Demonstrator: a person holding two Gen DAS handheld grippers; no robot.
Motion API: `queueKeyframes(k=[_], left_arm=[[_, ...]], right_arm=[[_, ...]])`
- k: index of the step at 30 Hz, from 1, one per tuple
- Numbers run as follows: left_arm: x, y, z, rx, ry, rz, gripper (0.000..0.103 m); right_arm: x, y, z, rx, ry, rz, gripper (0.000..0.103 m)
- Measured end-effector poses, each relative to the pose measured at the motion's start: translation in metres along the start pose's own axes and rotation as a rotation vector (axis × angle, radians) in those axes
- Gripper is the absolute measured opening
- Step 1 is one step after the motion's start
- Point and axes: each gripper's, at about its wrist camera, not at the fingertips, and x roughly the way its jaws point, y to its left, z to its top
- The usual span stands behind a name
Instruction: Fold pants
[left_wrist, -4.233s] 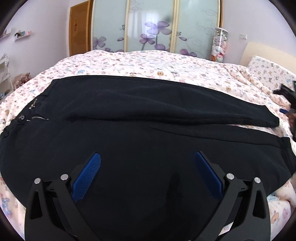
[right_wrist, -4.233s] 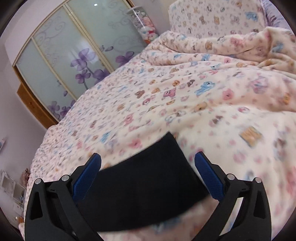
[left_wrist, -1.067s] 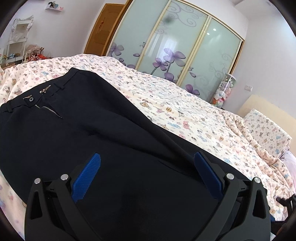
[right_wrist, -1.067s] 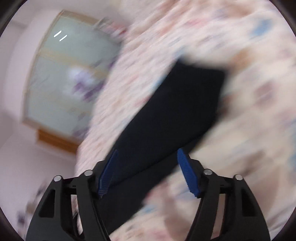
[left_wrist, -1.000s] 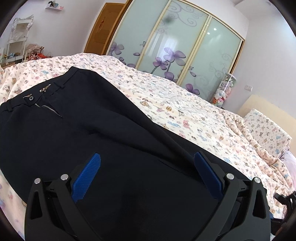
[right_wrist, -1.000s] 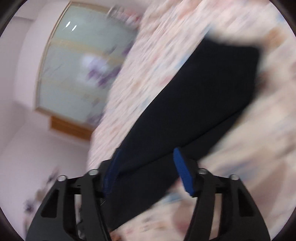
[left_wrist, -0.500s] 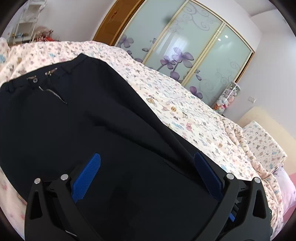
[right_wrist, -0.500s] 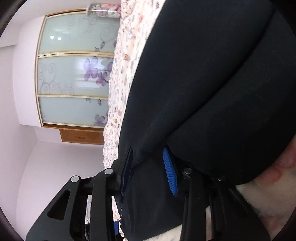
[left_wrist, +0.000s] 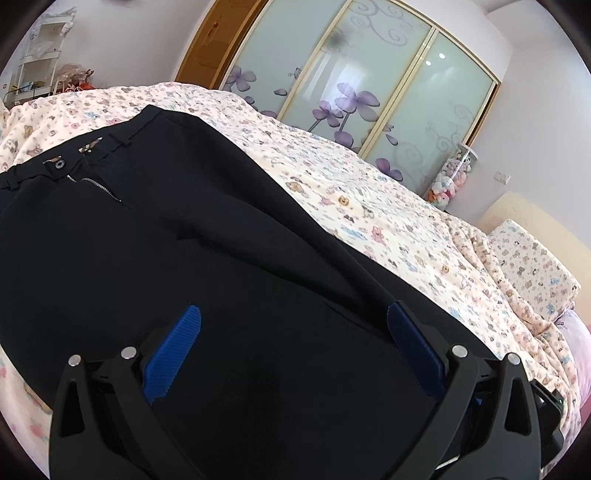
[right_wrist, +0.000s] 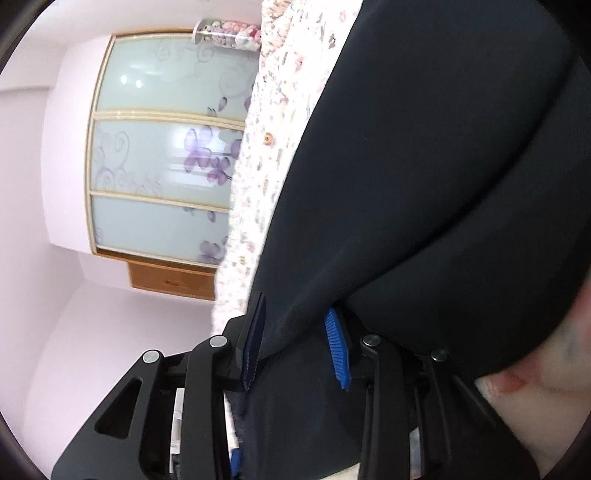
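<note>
Pants: the black woven trousers (left_wrist: 229, 236) lie flat on the bed's bear-print cream duvet (left_wrist: 369, 206), waistband with button and zip at the far left, legs running out to the near right.
Long axis: from the far-left waistband down to the leg ends at the right, so the fold has to bring the leg ends toward the waistband.
Right gripper: the black two-finger tool with blue pads (right_wrist: 295, 339) has just been closing, jaws narrow, with a fold of leg cloth between the pads and pressed by them.
Left gripper: its black frame with blue pads (left_wrist: 291, 343) hovers over the seat and thigh area, jaws wide, holding nothing.
Nearer hand: the right, already at the leg end.
Views: the left view shows the waistband and full lay; the right view alone shows the pinch.
</note>
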Motion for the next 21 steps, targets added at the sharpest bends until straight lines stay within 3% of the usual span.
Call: queueKeyframes(k=[2,6,11,13,17,18,21], left_arm=[[-0.001,0.001,-0.001,0.005,0.014,-0.002,0.101],[-0.003,0.008,0.02,0.005,0.019,0.039,0.101],[0.027,0.018,0.095,0.051,0.001,0.142,0.101],[0.063,0.023,0.136,0.052,0.068,0.189,0.101],[0.137,0.044,0.189,-0.07,0.246,0.284,0.101],[0.159,0.054,0.201,-0.129,0.281,0.336,0.101],[0.195,0.075,0.215,-0.234,0.293,0.464,0.097]], right_arm=[[0.003,-0.003,0.0,-0.015,-0.006,-0.054,0.007],[-0.005,-0.001,-0.006,-0.034,-0.017,-0.068,0.006],[-0.005,0.014,-0.01,-0.127,-0.022,-0.158,0.006],[-0.002,0.017,-0.009,-0.135,-0.014,-0.171,0.006],[0.001,0.023,-0.011,-0.189,-0.006,-0.213,0.006],[0.003,0.026,-0.012,-0.213,-0.004,-0.228,0.006],[0.013,0.038,-0.014,-0.251,0.001,-0.252,0.006]])
